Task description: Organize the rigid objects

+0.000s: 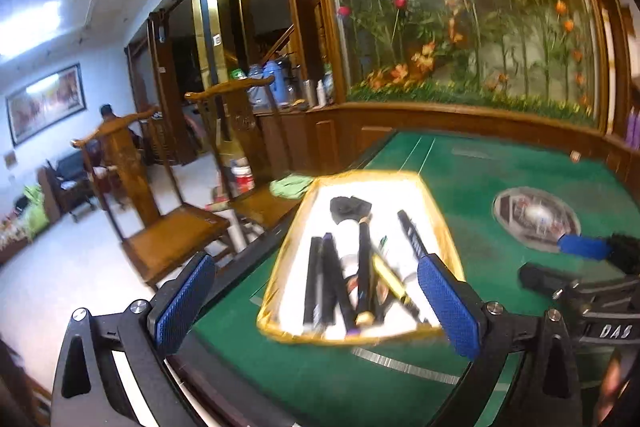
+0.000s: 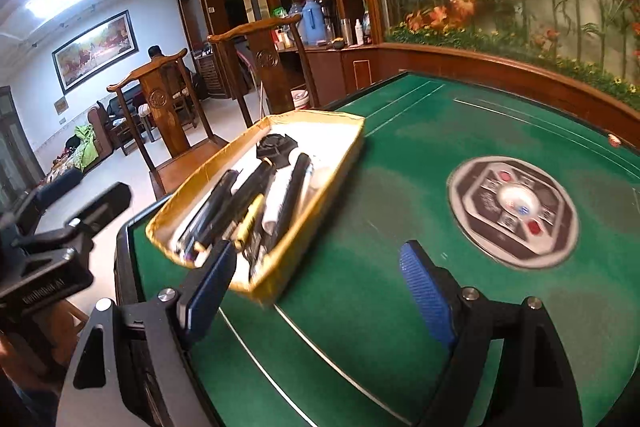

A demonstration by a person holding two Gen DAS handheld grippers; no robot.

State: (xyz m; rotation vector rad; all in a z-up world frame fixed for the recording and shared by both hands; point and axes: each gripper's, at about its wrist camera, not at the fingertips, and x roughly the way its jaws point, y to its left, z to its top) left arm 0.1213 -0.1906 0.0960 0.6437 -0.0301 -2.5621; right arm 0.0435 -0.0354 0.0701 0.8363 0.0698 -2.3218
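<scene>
A gold-rimmed box (image 1: 276, 267) with a white floor sits on the green table (image 1: 472, 187). It holds several black pens (image 1: 332, 279), a yellow pen (image 1: 390, 277) and a black clip (image 1: 350, 207). My left gripper (image 1: 316, 299) is open and empty, just above the box's near end. The box also shows in the right wrist view (image 2: 332, 171) with pens (image 2: 248, 195) inside. My right gripper (image 2: 316, 287) is open and empty, over the felt to the right of the box. Its left pad is near the box's near corner.
A round control panel (image 2: 514, 211) is set in the table centre. Two wooden chairs (image 1: 172, 223) stand past the table's left edge. A wooden ledge and flower mural (image 1: 460, 27) run behind. The right gripper shows at the left wrist view's right edge (image 1: 588, 247).
</scene>
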